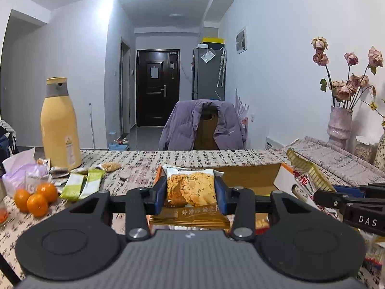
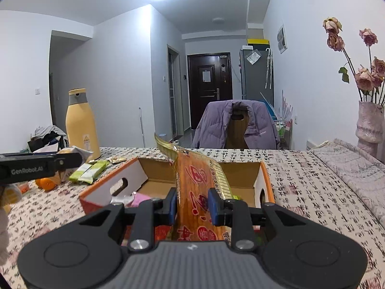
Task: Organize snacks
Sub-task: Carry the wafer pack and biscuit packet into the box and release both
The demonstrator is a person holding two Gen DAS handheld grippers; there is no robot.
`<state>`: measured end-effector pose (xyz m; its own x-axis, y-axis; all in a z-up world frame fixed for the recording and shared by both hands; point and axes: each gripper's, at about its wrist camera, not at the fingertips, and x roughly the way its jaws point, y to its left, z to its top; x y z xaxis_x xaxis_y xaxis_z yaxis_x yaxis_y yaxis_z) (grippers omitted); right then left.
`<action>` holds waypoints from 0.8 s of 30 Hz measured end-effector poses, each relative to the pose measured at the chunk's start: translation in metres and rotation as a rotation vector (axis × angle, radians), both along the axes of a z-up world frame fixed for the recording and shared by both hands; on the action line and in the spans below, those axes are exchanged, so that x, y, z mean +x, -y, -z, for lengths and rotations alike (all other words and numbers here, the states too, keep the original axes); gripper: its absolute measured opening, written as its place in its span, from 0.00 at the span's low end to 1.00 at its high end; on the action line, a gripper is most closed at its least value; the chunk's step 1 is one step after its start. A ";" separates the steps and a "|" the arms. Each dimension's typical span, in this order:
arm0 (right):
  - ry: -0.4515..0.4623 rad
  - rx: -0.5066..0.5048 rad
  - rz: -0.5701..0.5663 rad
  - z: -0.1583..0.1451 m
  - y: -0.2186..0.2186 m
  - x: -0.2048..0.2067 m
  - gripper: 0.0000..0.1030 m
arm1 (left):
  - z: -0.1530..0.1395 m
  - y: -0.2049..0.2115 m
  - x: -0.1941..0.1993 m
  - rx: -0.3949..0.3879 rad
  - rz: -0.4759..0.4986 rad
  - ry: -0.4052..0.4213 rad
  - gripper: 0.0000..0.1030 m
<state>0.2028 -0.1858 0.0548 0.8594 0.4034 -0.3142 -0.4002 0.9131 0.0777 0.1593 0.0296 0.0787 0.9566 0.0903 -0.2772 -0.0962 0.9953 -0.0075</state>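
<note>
The left gripper (image 1: 190, 192) clamps a clear cracker packet (image 1: 190, 189) with a gold lower band, held near the open box (image 1: 252, 177). The right gripper (image 2: 191, 206) pinches a tall orange-red pouch (image 2: 197, 192) with gold edges over that box (image 2: 263, 183). Both packets' lower ends are hidden by the gripper bodies.

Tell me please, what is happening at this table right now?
A person is sorting snacks with two handheld grippers. The left gripper is shut on a clear cracker packet with a gold band. The right gripper is shut on a long orange and gold snack bag, held above the open orange cardboard box. Two green snack bars lie on the patterned tablecloth.
</note>
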 end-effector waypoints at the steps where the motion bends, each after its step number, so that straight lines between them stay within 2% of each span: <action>1: 0.000 0.001 0.001 -0.002 -0.002 0.005 0.25 | -0.002 0.000 0.006 -0.004 0.001 -0.002 0.41; 11: -0.004 0.001 0.015 -0.011 -0.028 0.064 0.25 | -0.004 0.006 0.061 -0.019 0.003 -0.006 0.41; 18: -0.027 -0.021 0.035 0.005 -0.045 0.096 0.25 | 0.012 0.001 0.094 -0.064 -0.032 -0.026 0.41; 24: -0.047 -0.015 0.057 0.027 -0.045 0.111 0.25 | 0.029 -0.004 0.109 -0.064 -0.053 -0.042 0.41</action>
<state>0.3140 -0.1413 0.0281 0.8651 0.3486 -0.3608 -0.3433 0.9357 0.0811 0.2685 0.0332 0.0498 0.9382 0.1216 -0.3241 -0.1506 0.9864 -0.0659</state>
